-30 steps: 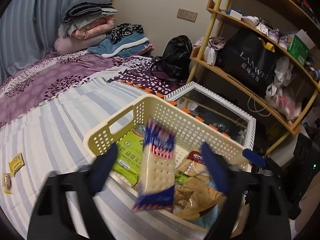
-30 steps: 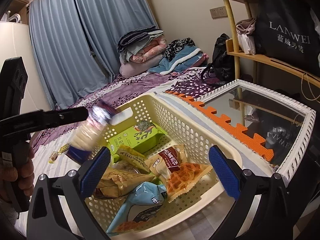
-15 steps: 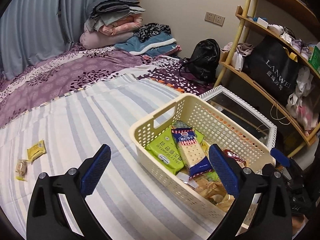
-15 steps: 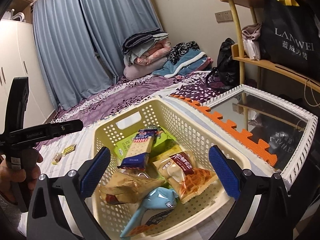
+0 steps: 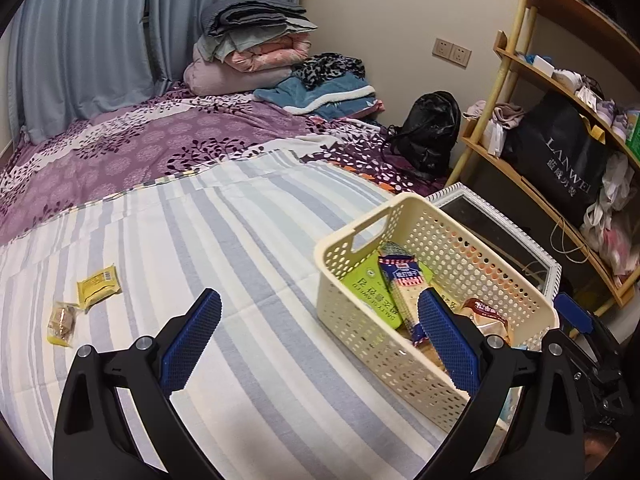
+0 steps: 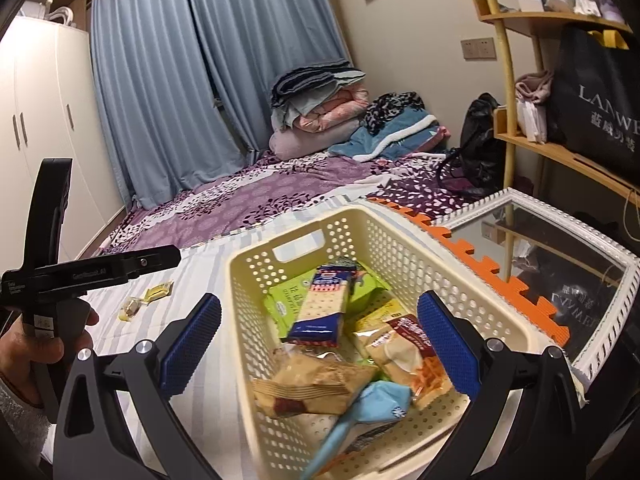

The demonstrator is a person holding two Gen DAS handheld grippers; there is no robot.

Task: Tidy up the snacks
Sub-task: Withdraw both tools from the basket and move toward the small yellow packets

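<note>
Blankets (image 5: pixel 256 48), backpack (image 5: pixel 430 132) — shelf (image 5: pixel 520 176), mirror (image 6: pixel 560 256).

White letters "LANWEI" stand on a black bag (image 5: pixel 560 160) on the shelf, right of frame. Snack packet print in the basket is too small to read.

Both the left gripper (image 5: pixel 320 344) and right gripper (image 6: pixel 319 340) hold their fingers spread wide, gripping nothing.

basket (image 5: pixel 404 364) near corner: hidden by fingers (image 5: pixel 448 340) | green pack (image 6: pixel 280 300): print too small to read
</note>
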